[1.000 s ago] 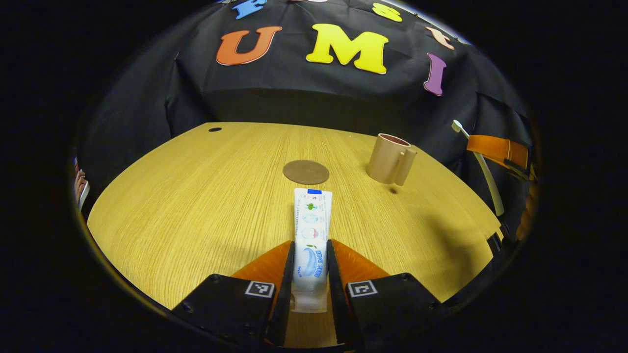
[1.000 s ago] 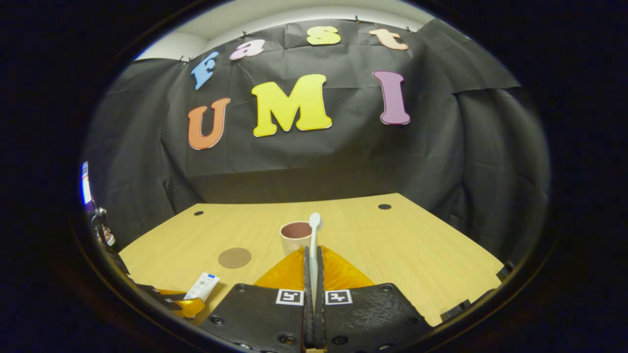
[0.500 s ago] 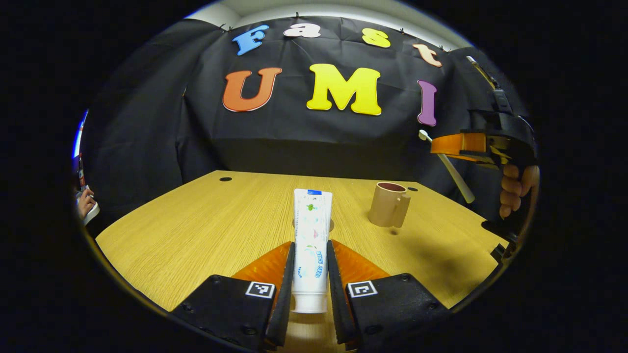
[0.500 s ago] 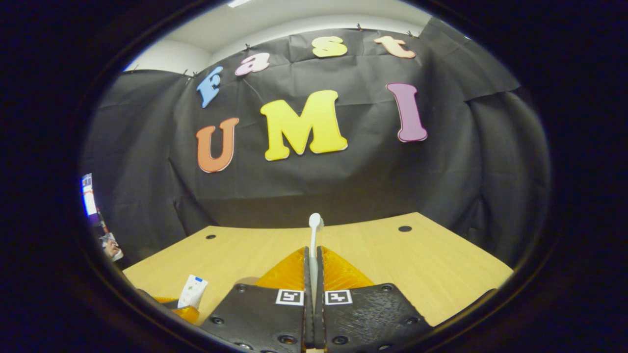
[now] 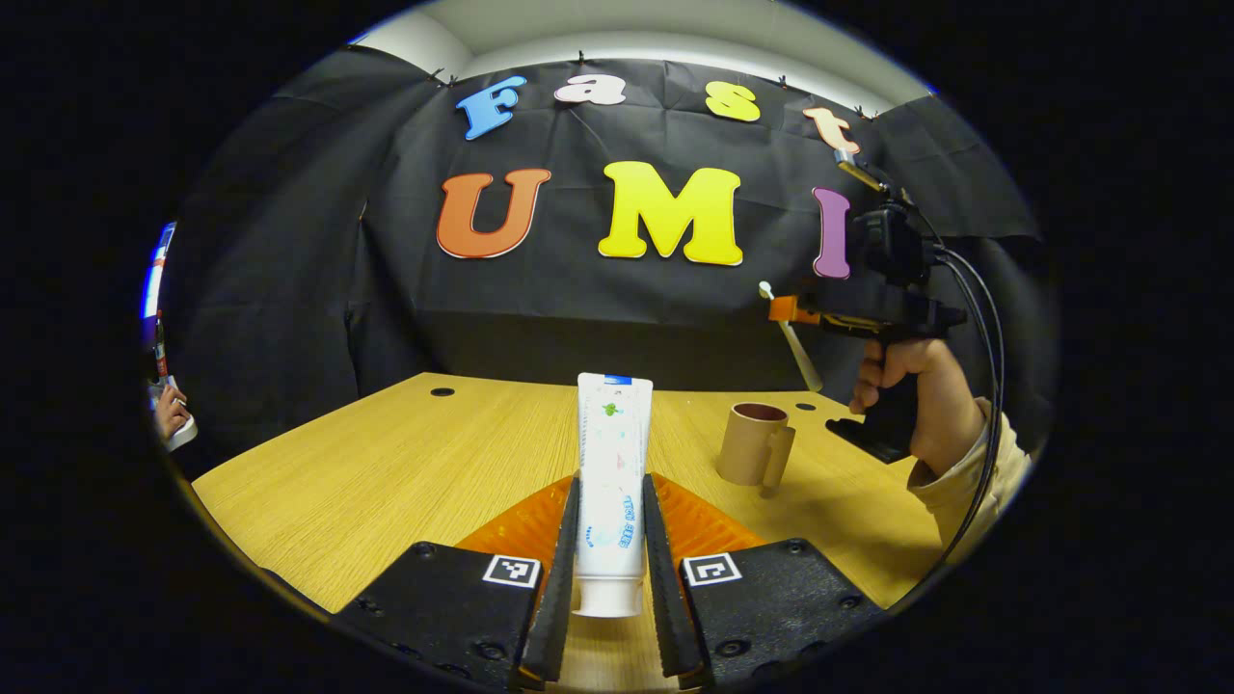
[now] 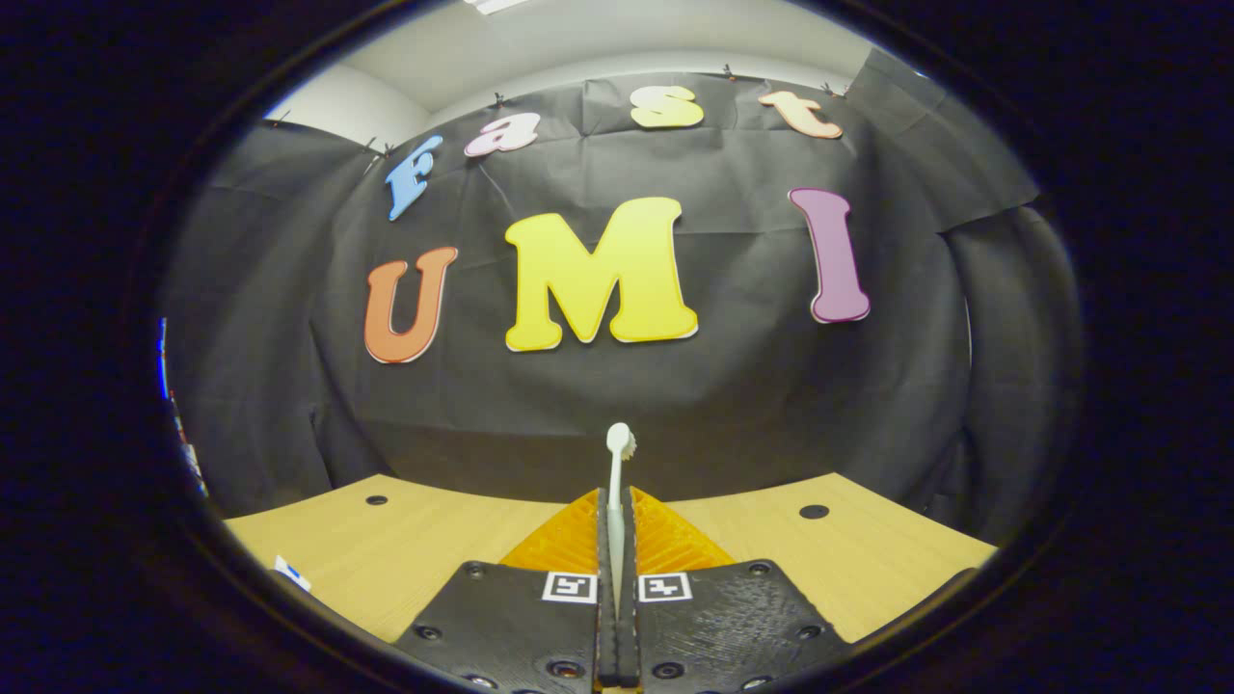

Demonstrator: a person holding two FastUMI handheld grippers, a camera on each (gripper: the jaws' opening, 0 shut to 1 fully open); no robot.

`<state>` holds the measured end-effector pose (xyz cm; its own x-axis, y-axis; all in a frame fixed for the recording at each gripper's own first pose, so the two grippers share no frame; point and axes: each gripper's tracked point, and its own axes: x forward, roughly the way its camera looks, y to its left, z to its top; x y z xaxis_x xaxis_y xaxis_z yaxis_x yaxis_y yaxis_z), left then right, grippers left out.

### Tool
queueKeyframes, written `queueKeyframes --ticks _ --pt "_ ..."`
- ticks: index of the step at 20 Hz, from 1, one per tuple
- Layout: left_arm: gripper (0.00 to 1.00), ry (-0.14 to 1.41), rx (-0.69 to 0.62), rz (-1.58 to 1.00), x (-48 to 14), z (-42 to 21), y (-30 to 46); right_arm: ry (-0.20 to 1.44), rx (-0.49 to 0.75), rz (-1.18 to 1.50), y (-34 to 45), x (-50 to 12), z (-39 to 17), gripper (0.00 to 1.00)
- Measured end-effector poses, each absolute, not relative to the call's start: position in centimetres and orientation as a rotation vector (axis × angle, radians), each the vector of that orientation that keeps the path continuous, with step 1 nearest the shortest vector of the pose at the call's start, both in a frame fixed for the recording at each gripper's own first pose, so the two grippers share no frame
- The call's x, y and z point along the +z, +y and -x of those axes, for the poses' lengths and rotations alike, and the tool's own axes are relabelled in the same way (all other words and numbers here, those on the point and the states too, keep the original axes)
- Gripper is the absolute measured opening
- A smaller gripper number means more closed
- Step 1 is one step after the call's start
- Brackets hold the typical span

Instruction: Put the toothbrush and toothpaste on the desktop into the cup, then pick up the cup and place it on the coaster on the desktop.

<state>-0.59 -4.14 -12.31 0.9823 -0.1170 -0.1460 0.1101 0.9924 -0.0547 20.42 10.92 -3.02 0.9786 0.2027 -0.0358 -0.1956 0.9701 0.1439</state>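
L tongs (image 5: 609, 540) clenched on white plastic toothpaste tube (image 5: 613, 472), frame ctr-bottom, held above wooden surface (image 5: 386, 482). R tongs (image 6: 617, 540) clamp white toothbrush (image 6: 617, 472), head up; in left gripper view they sit right of ctr, over tan handled cup (image 5: 755, 455) on surface.

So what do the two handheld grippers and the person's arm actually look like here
Each gripper, left and right, has a black textured body carrying two small square black-and-white tags near the fingers. In the left gripper view the right one shows a black pistol-style handle, a camera block on top and black cables looping down. The sleeve is cream.
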Motion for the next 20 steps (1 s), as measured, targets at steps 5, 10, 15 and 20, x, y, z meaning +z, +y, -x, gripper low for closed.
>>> queueKeyframes --ticks 5,10,15,20 --pt "0.40 0.159 -0.123 0.050 -12.3 -0.8 -4.7 0.122 0.173 -0.162 11.1 -5.4 -23.6 0.01" --pt "0.40 0.178 -0.131 0.058 -12.6 -1.4 -5.3 0.121 0.174 -0.133 11.4 -5.6 -24.2 0.03" --pt "0.40 0.185 -0.134 0.053 -12.9 -1.5 -5.5 0.122 0.192 -0.106 11.7 -5.7 -23.7 0.05" --pt "0.40 0.170 -0.136 0.039 -12.5 -1.1 -5.9 0.159 0.198 -0.121 11.1 -6.2 -23.1 0.08"
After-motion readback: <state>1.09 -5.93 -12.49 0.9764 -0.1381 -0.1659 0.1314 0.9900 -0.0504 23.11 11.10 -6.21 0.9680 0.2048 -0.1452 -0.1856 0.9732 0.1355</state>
